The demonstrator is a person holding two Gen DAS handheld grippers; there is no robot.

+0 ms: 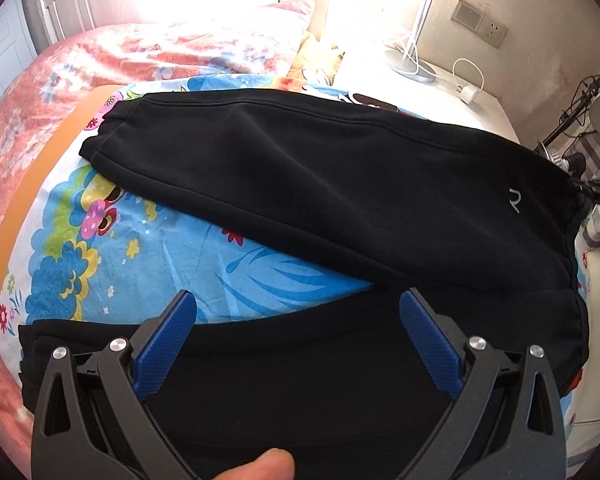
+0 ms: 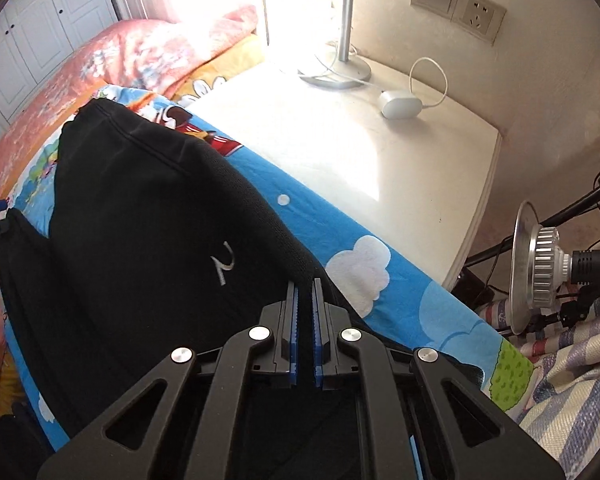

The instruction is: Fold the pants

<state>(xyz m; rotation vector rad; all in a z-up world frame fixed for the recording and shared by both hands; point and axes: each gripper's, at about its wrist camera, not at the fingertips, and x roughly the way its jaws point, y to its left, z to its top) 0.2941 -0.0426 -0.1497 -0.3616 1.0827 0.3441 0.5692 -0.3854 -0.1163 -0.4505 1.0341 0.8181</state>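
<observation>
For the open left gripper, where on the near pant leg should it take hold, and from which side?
Best guess: the cuff end of the near leg, at the far left of the black pants. That leg lies flat and runs leftward under the left gripper, so come in from the left, low along the cartoon sheet, one finger slipping under the cuff edge. The right gripper already pinches the waistband side.

Pants: matt black fleece cloth. Sheet: smooth printed cotton. Gripper pads: ribbed blue plastic; rivets shiny metal. Nightstand, upper right: smooth, satin white.
</observation>
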